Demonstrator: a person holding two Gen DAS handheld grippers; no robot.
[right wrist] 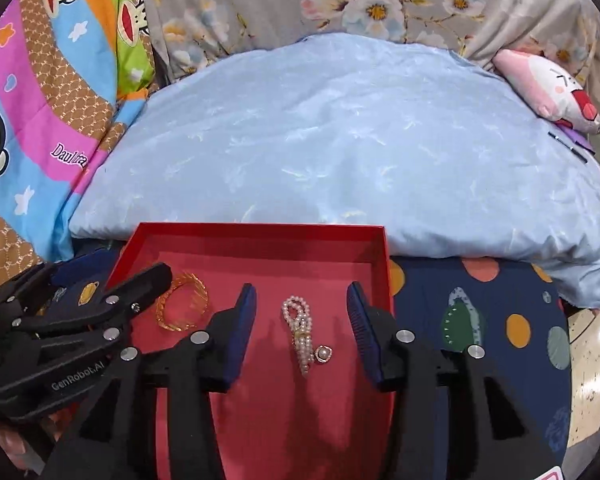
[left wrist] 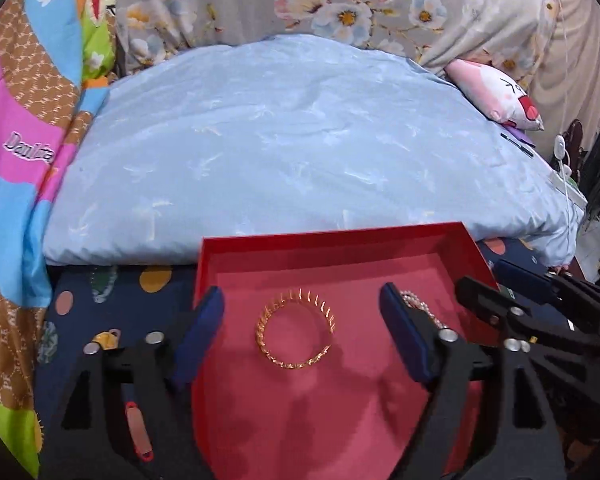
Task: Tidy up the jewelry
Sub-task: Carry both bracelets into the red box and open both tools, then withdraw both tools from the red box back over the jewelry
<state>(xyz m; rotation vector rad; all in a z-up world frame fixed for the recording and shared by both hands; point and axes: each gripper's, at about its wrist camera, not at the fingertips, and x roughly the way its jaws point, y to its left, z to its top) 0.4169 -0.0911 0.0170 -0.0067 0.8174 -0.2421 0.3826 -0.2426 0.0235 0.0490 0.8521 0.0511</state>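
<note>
Left wrist — tool (left wrist: 301, 334) agape over bracelet (left wrist: 296, 330)

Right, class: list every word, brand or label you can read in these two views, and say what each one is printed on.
"GenRobot.AI": on the black arm of the left gripper, seen from the right wrist view.
"Dau bra": partly cut off by a fold, on the pink band of the cartoon quilt.
Nothing readable on the red box, gold bangle or pearl piece.
</note>
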